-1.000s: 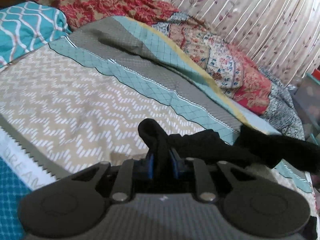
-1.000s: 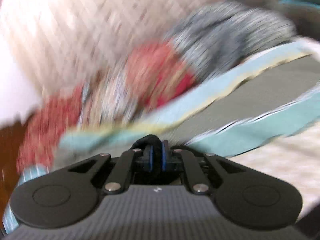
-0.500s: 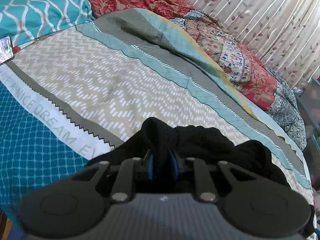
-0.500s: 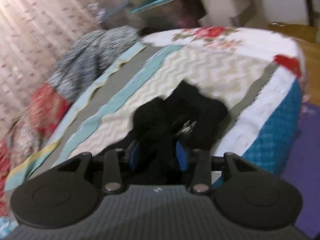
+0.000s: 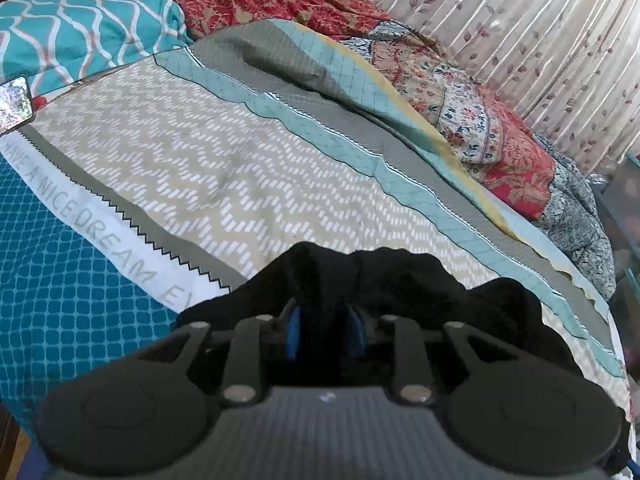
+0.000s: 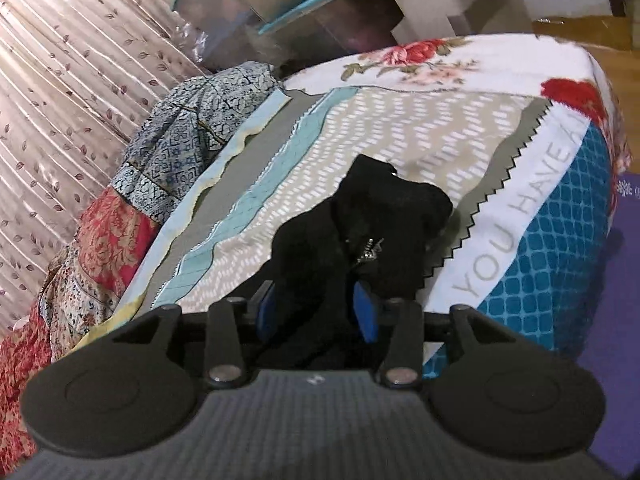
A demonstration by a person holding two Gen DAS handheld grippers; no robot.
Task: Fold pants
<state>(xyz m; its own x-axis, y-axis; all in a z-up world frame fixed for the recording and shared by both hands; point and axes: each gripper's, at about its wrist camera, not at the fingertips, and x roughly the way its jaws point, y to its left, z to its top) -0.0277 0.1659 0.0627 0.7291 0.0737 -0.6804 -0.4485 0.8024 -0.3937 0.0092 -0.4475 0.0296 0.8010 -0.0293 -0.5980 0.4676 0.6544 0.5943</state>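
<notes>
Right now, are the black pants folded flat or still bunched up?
Bunched up. The black pants sit in a lumpy heap on the bedspread, fabric pinched in both the left gripper and right gripper.

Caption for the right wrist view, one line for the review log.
Right gripper pinching bunched black pants, zipper pull exposed, over the patterned bedspread.
</notes>
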